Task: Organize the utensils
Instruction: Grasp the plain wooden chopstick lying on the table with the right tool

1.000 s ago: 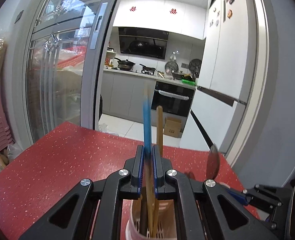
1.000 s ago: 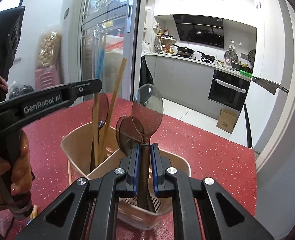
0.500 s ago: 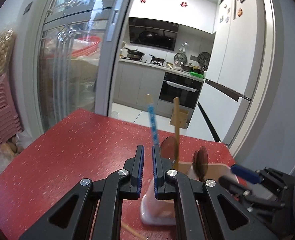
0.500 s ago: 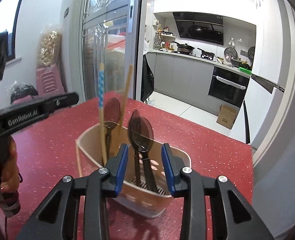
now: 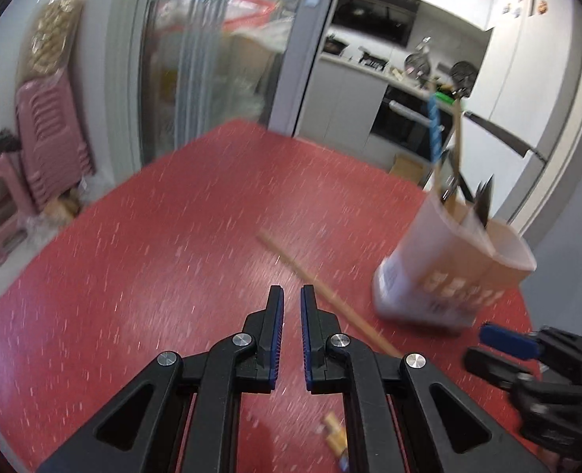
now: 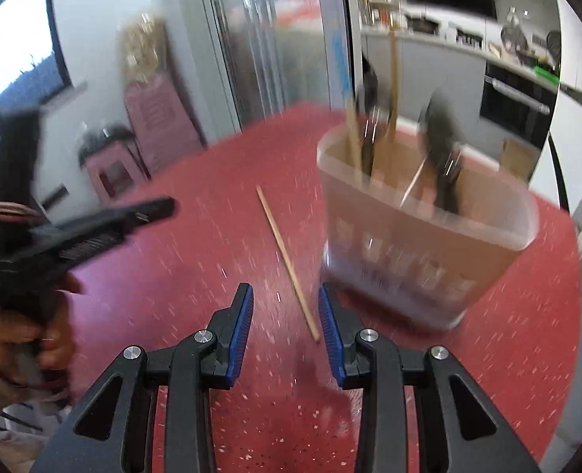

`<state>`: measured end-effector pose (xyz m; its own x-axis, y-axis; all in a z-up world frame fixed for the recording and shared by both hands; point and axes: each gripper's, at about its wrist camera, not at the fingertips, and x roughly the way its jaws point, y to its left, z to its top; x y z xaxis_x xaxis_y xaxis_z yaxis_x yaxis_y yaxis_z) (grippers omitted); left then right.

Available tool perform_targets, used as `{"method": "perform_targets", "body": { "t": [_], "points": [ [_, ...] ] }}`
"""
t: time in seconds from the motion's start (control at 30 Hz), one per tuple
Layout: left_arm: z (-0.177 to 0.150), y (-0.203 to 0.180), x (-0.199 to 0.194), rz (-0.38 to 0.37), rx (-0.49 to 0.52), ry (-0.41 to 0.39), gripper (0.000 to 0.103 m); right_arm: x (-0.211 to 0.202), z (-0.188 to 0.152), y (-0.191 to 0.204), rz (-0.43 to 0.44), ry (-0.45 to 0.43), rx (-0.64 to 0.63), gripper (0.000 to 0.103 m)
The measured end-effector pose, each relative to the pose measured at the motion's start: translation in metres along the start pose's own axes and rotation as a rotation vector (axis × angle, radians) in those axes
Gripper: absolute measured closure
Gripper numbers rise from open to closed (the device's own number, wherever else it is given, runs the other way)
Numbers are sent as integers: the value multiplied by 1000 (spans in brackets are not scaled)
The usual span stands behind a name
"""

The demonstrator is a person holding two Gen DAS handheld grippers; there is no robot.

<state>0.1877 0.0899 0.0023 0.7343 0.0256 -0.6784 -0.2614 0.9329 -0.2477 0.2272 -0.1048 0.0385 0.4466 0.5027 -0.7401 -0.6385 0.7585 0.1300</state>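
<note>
Red speckled counter (image 6: 180, 260) fills the foreground, with a kitchen blurred behind it, and a pale translucent plastic utensil holder (image 6: 421, 236) stands on it with chopsticks and dark spoons upright inside. Just left of the holder a single wooden chopstick (image 6: 287, 260) lies flat on the counter. Near that chopstick, the left hand-held gripper (image 5: 291, 307) hovers clenched on nothing, while the right hand-held gripper (image 6: 285, 307) is released and empty, the chopstick's near end showing between its blue-padded fingers (image 6: 240, 335).

One utensil holder (image 6: 428, 236), one loose chopstick (image 6: 287, 260) on one red table (image 6: 172, 276), and two claws.
</note>
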Motion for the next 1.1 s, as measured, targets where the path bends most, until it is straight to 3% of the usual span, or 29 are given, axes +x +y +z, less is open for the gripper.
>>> {"method": "perform_targets", "body": {
  "t": [0.17, 0.2, 0.23, 0.37, 0.5, 0.77, 0.9, 1.1],
  "points": [
    [-23, 16, 10, 10, -34, 77, 67, 47, -11, -10, -46, 107, 24, 66],
    [-26, 19, 11, 13, -41, 88, 50, 51, -11, -12, -50, 115, 24, 66],
    [-28, 22, 13, 18, -47, 99, 0, 55, -12, -13, -54, 124, 24, 66],
    [-32, 32, 17, 43, -70, 102, 0, 66, -13, -10, -65, 141, 0, 68],
    [-36, 33, 20, 51, -66, 118, 0, 81, -15, -6, -92, 191, -13, 95],
    [-53, 24, 10, 46, -25, 152, 0, 45, -38, -9, -79, 179, 36, 97],
    [-61, 18, 4, 35, 4, 167, 0, 4, -65, -12, -50, 186, 72, 97],
    [-85, -3, -5, -2, 60, 248, 0, -37, -115, -13, -48, 220, 117, 97]
  ]
}}
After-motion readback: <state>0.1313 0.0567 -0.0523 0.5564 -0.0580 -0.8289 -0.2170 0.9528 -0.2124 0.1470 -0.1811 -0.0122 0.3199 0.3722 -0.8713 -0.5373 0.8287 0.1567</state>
